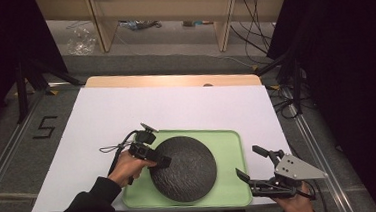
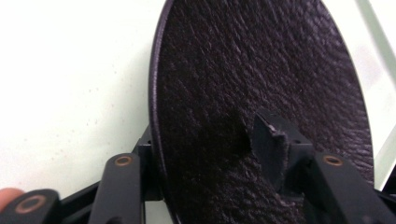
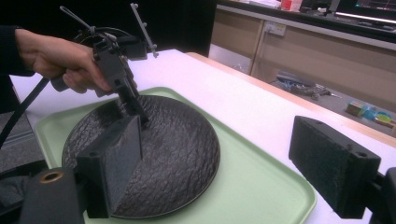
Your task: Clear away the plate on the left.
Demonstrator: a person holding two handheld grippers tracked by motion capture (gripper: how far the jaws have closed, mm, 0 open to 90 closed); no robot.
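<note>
The left gripper [image 1: 160, 159] straddles the near rim of the dark plate [image 1: 183, 169], which lies on the green tray [image 1: 228, 143]; its jaws stand apart, unclamped. It should lift clear without dragging the plate. The right gripper [image 1: 249, 163] waits open beside the tray.

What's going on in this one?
A person works at a table with a gripper in each hand. The left gripper is at the near-left rim of a black plate lying on a green tray; the rim sits between its jaws, which are parted and not clamped tight. The right gripper hangs open beside the tray's right edge, holding nothing.
</note>
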